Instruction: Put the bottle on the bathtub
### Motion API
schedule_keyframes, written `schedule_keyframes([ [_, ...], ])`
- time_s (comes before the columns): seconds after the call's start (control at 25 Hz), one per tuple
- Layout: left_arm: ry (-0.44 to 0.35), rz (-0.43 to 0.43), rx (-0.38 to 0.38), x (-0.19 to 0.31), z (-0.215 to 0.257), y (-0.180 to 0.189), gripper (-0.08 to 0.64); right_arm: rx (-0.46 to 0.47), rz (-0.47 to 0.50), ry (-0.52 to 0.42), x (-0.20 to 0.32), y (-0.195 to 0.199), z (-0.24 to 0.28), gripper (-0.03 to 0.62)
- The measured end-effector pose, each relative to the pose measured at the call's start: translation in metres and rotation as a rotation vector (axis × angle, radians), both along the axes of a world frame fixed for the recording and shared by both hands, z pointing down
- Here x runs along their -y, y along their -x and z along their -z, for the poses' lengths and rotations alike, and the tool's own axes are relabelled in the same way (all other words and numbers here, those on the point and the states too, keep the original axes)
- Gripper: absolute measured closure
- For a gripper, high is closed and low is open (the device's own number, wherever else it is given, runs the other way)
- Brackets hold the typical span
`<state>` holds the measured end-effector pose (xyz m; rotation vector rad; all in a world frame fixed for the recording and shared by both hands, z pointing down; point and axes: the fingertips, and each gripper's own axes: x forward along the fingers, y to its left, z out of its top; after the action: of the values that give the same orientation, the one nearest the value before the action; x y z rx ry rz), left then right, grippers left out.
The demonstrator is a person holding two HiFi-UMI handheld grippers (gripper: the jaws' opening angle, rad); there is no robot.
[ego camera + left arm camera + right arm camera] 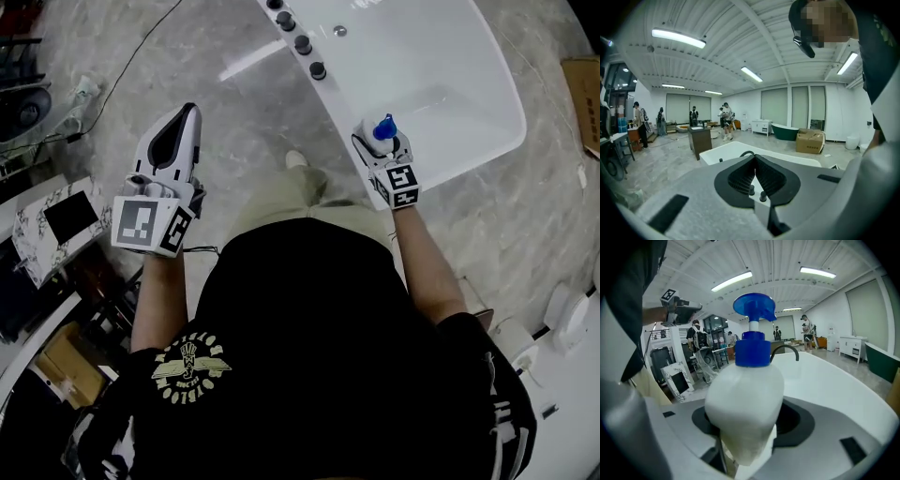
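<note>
Right gripper (379, 143) is clamped on the white pump bottle (745, 394), upright at the near edge of the bathtub (349, 112). Left gripper (754, 161) has its jaws together on nothing, off over the floor. Best bet: lower it straight onto the flat rim, base fully seated before opening.

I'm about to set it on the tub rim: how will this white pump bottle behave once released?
The bottle looks like stiff plastic; the right tool clamps its body without visible denting. Its tall blue pump head above a rounded body may make it tippy if set down tilted. The bathtub rim looks glossy, so it might slide.
</note>
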<state>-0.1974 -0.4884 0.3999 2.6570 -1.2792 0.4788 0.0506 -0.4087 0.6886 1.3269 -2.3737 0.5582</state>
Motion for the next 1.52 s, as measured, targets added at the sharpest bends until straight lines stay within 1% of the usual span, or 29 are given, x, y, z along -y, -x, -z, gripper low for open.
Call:
schedule_keyframes([
  [0.2,0.078,0.015,0.004,-0.015,-0.03,0.015,0.551,-0.006,0.04,0.021,0.016,0.016,-0.053,0.328],
  [0.44,0.103,0.059,0.02,-0.027,-0.043,0.034,0.551,-0.004,0.089,0.034,0.046,0.038,-0.092,0.327],
  [0.56,0.106,0.072,0.057,-0.037,-0.04,0.043,0.551,-0.027,0.113,0.028,0.051,0.044,-0.11,0.327],
  [0.68,0.113,0.095,0.074,-0.046,-0.041,0.049,0.551,-0.061,0.15,0.017,0.054,0.045,-0.118,0.328],
  [0.8,0.129,0.113,0.077,-0.058,-0.044,0.049,0.551,-0.094,0.188,0.03,0.043,0.046,-0.128,0.327],
  [0.96,0.143,0.121,0.053,-0.065,-0.048,0.035,0.551,-0.124,0.24,0.027,0.028,0.046,-0.13,0.327],
  [1.08,0.143,0.112,0.047,-0.063,-0.05,0.025,0.551,-0.14,0.3,0.068,0.02,0.051,-0.138,0.327],
  [1.24,0.132,0.106,0.056,-0.073,-0.044,0.0,0.551,-0.154,0.337,0.114,-0.001,0.029,-0.143,0.327],
  [1.32,0.124,0.114,0.049,-0.075,-0.042,0.002,0.551,-0.167,0.361,0.117,-0.006,0.028,-0.145,0.327],
  [1.4,0.122,0.134,0.033,-0.073,-0.04,0.012,0.551,-0.179,0.388,0.116,-0.009,0.035,-0.147,0.327],
  [1.52,0.108,0.148,0.038,-0.073,-0.033,0.023,0.551,-0.195,0.402,0.122,-0.015,0.04,-0.148,0.327],
])
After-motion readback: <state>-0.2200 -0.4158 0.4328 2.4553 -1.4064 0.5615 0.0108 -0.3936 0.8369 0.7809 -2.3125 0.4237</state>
